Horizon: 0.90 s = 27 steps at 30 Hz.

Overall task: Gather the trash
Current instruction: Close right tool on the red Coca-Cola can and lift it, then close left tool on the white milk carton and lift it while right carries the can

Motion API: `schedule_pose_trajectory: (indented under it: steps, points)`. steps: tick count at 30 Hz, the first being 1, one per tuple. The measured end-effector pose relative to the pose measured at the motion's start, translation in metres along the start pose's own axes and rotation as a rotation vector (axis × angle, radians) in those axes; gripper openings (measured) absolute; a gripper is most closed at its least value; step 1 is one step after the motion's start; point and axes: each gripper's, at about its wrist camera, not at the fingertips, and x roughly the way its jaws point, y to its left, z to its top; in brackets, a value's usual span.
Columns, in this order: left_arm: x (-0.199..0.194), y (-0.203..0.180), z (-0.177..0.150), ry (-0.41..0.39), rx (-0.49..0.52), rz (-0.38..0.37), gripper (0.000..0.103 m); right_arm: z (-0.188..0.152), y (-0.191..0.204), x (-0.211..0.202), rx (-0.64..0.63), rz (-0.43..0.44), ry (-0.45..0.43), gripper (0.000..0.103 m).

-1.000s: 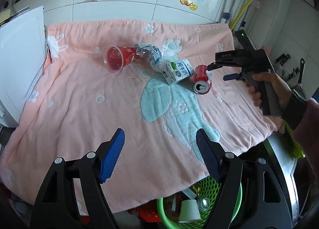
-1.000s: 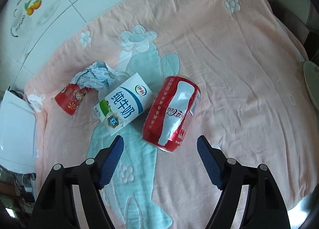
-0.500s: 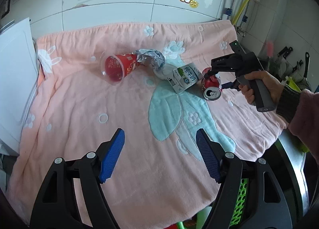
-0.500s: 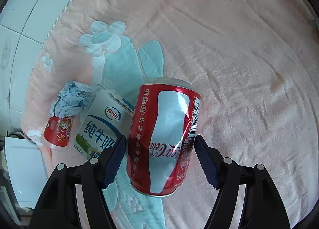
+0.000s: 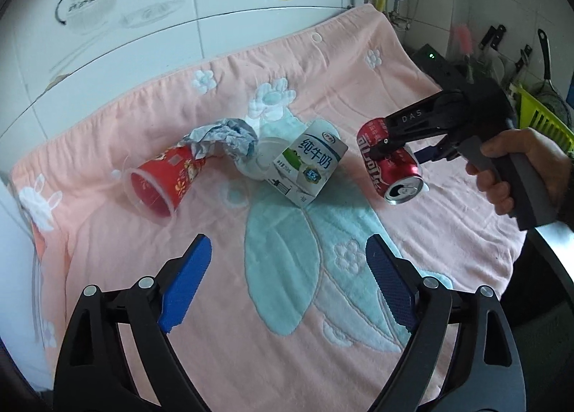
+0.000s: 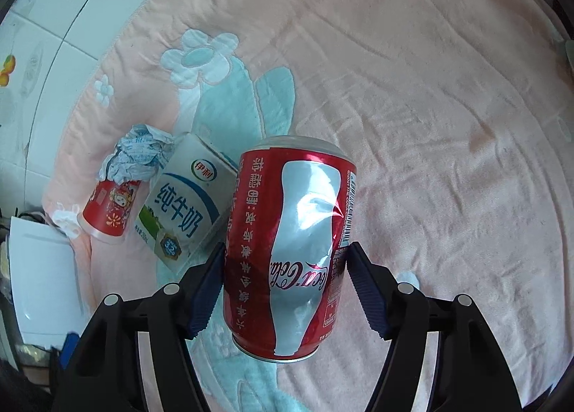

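My right gripper point(image 6: 285, 286) is shut on a dented red cola can point(image 6: 290, 247) and holds it just above the pink towel point(image 6: 430, 125). In the left wrist view the can point(image 5: 389, 162) sits in that gripper point(image 5: 394, 150) at the right. A white and blue milk carton point(image 5: 310, 162), a crumpled grey paper wad point(image 5: 226, 137) and a red paper cup point(image 5: 163, 178) on its side lie together mid-towel. My left gripper point(image 5: 288, 284) is open and empty over the towel's near part.
A white tiled wall point(image 5: 179, 35) runs along the back of the towel. A white appliance point(image 6: 43, 286) stands at the towel's left end. Kitchen utensils and a green rack point(image 5: 541, 117) are at the far right.
My right gripper closed in around the cola can, shut on it and lifted it off the towel. My left gripper moved forward toward the trash pile, still open.
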Motion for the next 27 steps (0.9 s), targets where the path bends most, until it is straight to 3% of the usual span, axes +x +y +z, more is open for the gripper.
schedule_pose_trajectory:
  steps: [10, 14, 19, 21, 27]
  points:
    - [0.079, -0.017, 0.049, 0.029, 0.114, 0.036, 0.087, -0.045, 0.001, -0.041, -0.12, -0.028, -0.032, 0.065]
    - [0.104, -0.024, 0.065, 0.052, 0.169, 0.025, 0.092, -0.062, -0.004, -0.053, -0.13, -0.019, -0.034, 0.065]
    - [0.133, -0.037, 0.072, 0.107, 0.231, 0.004, 0.093, -0.077, -0.011, -0.064, -0.139, -0.031, -0.042, 0.065]
    - [0.143, -0.042, 0.073, 0.114, 0.256, 0.027, 0.093, -0.081, -0.014, -0.068, -0.132, -0.028, -0.045, 0.065]
    - [0.171, -0.047, 0.081, 0.169, 0.27, 0.012, 0.093, -0.095, -0.021, -0.076, -0.119, -0.03, -0.045, 0.065]
